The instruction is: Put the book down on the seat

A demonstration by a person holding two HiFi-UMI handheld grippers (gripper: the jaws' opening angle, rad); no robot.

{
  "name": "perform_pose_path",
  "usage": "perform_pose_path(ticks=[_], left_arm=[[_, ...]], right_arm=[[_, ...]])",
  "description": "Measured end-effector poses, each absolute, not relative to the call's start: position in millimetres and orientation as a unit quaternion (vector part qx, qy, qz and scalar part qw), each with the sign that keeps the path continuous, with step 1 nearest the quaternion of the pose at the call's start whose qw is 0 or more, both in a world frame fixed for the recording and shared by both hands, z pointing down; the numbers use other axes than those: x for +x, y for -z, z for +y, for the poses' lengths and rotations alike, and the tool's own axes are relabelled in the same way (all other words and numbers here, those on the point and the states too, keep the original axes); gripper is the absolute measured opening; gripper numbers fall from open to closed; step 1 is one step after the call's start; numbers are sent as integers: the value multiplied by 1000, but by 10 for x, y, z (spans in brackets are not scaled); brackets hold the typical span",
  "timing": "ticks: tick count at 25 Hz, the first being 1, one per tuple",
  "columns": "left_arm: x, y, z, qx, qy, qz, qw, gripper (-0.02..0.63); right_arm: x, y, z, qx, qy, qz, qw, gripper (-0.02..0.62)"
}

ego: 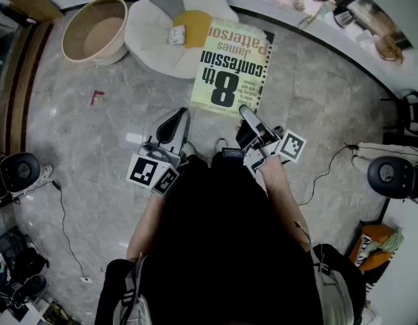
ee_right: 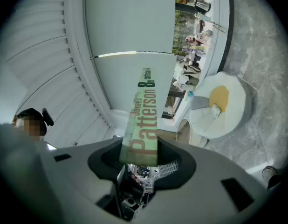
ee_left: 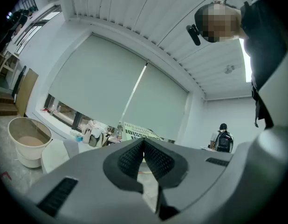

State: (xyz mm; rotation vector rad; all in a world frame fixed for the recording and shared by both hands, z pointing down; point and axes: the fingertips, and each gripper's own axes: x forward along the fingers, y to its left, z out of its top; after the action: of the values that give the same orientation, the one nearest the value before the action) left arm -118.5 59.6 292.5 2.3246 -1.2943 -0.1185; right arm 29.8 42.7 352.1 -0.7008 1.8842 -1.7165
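Now right tongs (ee_right: 140, 155) grip the flat, rectangular book (ego: 229, 66).

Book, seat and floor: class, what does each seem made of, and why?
Book: paper or card, printed cover. Seat: probably padded white fabric or leatherette, soft rounded look. Floor: polished grey stone or tile, veined, seamed, with glare.

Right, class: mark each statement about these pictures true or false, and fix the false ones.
1. The right gripper holds the book. True.
2. The book lies on the seat. False: the gripper holds it in the air.
3. The left gripper holds a cup. False: its fingers are together, nothing between.
4. A yellow cushion lies on the seat. True.
5. In the head view the tub is right of the seat. False: left.
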Motion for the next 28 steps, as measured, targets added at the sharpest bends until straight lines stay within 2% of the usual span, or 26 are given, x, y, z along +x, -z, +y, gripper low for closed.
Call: perform_pose_path(ticks=[28], left_arm=[[-1046, -2993, 490, 846, 43, -473, 241, 12]], right_arm=[[393, -3547, 278, -247, 629, 700, 231, 181]])
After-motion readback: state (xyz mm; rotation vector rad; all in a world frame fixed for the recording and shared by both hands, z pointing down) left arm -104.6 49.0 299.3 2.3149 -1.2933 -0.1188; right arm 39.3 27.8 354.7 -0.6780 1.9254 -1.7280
